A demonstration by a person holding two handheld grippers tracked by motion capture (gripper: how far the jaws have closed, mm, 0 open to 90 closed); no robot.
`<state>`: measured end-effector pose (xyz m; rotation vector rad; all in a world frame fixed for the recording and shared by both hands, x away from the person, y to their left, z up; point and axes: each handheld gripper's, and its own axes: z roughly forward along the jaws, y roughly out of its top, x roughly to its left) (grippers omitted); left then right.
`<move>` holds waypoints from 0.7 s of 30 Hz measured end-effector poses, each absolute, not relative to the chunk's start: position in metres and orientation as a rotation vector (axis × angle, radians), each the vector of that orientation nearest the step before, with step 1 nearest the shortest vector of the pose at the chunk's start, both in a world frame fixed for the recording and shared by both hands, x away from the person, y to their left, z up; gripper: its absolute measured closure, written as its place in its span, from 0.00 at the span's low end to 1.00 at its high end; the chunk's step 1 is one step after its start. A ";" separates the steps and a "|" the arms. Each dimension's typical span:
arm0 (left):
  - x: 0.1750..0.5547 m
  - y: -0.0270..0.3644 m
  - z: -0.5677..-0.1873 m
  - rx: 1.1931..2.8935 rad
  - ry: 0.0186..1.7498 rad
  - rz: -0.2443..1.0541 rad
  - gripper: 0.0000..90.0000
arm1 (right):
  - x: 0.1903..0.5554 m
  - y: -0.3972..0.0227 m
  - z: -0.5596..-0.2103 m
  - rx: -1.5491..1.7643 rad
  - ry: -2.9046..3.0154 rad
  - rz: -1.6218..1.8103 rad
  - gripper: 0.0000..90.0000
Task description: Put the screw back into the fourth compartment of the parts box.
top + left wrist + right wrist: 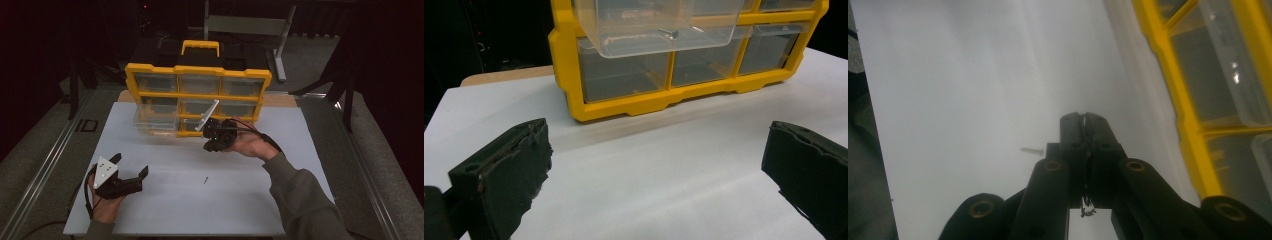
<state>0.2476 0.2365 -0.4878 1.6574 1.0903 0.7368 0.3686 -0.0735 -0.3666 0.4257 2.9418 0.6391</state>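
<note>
The right gripper [1083, 120] hangs clenched, jaws pressed together, something tiny pinched between them that cannot be identified. One screw [1032, 149] lies on the white table [165, 200] just left of its tips. The left gripper [131, 169] rests released before the yellow drawer organizer [566, 70]

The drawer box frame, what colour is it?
Yellow. The drawer box frame shows best in the left gripper view, around clear plastic drawers.

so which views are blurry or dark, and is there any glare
High view: dim and soft, room black beyond the white table. Left gripper view: sharpest, with the screw in the pulled-out drawer crisp. Right gripper view: table washed out by glare, organizer blurred, shut right gripper in focus.
</note>
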 end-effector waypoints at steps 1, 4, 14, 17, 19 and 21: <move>0.248 0.237 -0.488 1.657 1.090 0.737 0.00 | 0.369 -0.074 -0.367 0.426 2.942 0.639 0.98; 0.248 0.237 -0.488 1.657 1.091 0.737 0.00 | 0.372 -0.073 -0.360 0.419 2.939 0.645 0.98; 0.248 0.236 -0.488 1.657 1.090 0.738 0.00 | 0.378 -0.076 -0.346 0.429 2.917 0.665 0.98; 0.248 0.236 -0.488 1.655 1.089 0.738 0.00 | 0.380 -0.077 -0.341 0.440 2.907 0.675 0.98; 0.248 0.236 -0.488 1.655 1.091 0.737 0.00 | 0.381 -0.078 -0.337 0.445 2.900 0.688 0.98; 0.248 0.237 -0.488 1.655 1.091 0.736 0.00 | 0.382 -0.078 -0.336 0.445 2.897 0.700 0.98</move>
